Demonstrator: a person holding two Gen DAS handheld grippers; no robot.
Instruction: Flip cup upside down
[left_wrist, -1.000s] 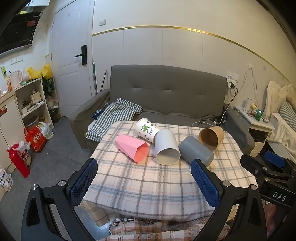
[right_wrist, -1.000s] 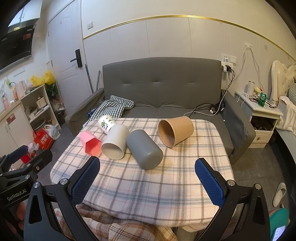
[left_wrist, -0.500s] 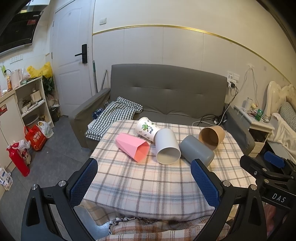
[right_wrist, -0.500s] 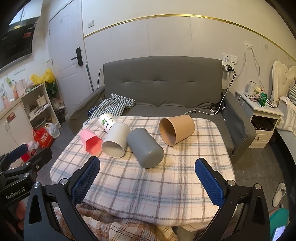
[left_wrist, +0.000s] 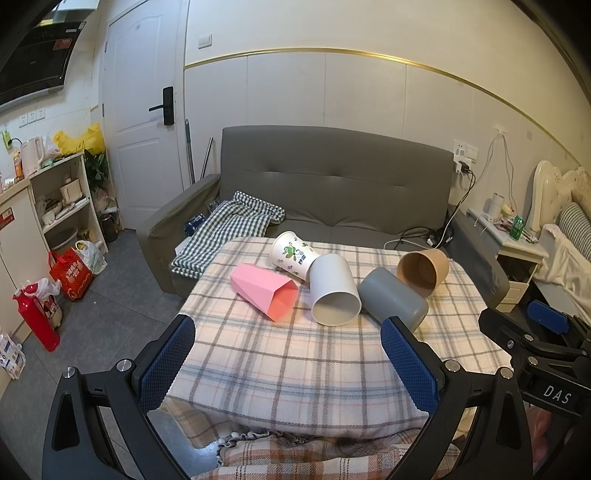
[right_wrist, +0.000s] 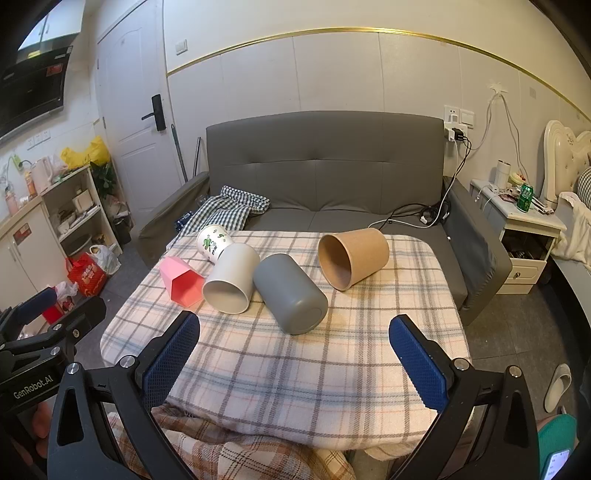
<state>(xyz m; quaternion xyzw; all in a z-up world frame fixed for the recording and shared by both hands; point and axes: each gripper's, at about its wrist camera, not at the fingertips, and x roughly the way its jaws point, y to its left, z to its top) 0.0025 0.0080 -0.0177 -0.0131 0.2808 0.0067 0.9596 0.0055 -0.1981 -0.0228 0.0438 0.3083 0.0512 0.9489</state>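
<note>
Several cups lie on their sides on the plaid-covered table (left_wrist: 295, 365): a pink faceted cup (left_wrist: 264, 286), a white printed paper cup (left_wrist: 293, 254), a pale grey cup (left_wrist: 334, 290), a dark grey cup (left_wrist: 393, 299) and a brown paper cup (left_wrist: 423, 267). They also show in the right wrist view: the pink cup (right_wrist: 181, 280), the white printed cup (right_wrist: 214, 242), the pale grey cup (right_wrist: 232, 282), the dark grey cup (right_wrist: 291, 293) and the brown cup (right_wrist: 352, 256). My left gripper (left_wrist: 288, 358) is open and empty at the table's near edge. My right gripper (right_wrist: 295, 354) is open and empty there too.
A grey sofa (left_wrist: 332, 188) with a checked cloth (left_wrist: 229, 229) stands behind the table. A shelf unit (left_wrist: 62, 199) and bags are on the left, a nightstand (right_wrist: 524, 236) on the right. A plaid blanket (right_wrist: 236, 454) lies below the near edge.
Both grippers have moved slightly toward the table; the cups look a little larger. Nothing has been taken hold of and the cups have not moved.
</note>
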